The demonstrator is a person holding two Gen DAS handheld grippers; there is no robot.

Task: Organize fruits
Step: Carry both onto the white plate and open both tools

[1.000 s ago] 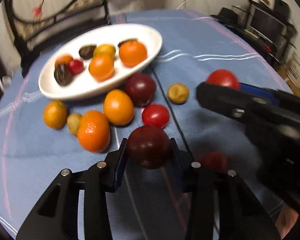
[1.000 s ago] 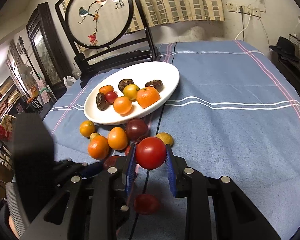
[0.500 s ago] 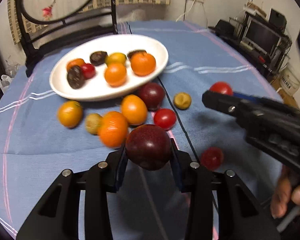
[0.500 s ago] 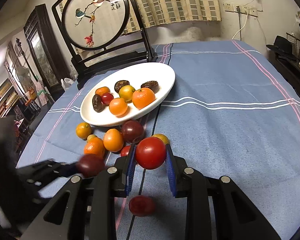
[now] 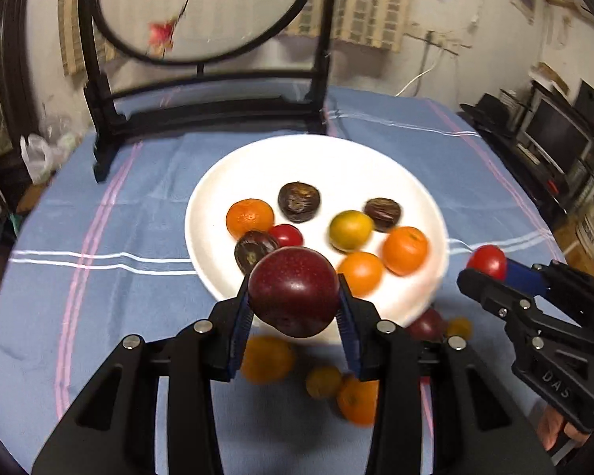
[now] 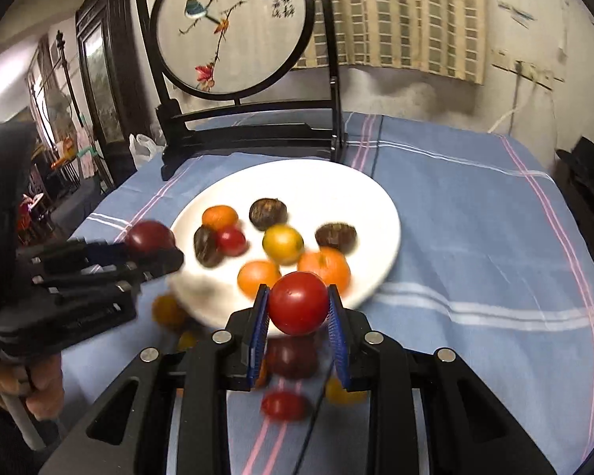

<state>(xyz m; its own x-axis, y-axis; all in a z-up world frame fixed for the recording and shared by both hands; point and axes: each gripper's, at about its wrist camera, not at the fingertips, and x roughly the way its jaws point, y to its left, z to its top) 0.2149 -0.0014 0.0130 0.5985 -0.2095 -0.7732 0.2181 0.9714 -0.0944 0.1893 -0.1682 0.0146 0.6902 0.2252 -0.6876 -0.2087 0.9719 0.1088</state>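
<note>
My left gripper (image 5: 294,318) is shut on a dark red plum (image 5: 293,291), held in the air over the near rim of the white plate (image 5: 257,162). My right gripper (image 6: 299,322) is shut on a red tomato (image 6: 298,303), also raised at the plate's (image 6: 316,176) near edge. Each gripper shows in the other's view: the right gripper (image 5: 491,267) with its tomato, the left gripper (image 6: 154,243) with its plum. The plate holds several fruits: oranges, a yellow-green citrus (image 5: 350,229), dark wrinkled fruits and a small tomato (image 5: 286,235).
Loose fruits lie on the blue cloth below the grippers: oranges (image 5: 267,360), a plum (image 6: 291,358), a tomato (image 6: 283,405), small yellow ones. A black stand with a round embroidered screen (image 6: 233,27) rises just behind the plate. A person's hand (image 6: 39,392) grips the left handle.
Both grippers have risen and moved forward toward the plate, carrying the plum and the tomato. The loose fruits have slid under the fingers, and the plate now fills the middle of both views.
</note>
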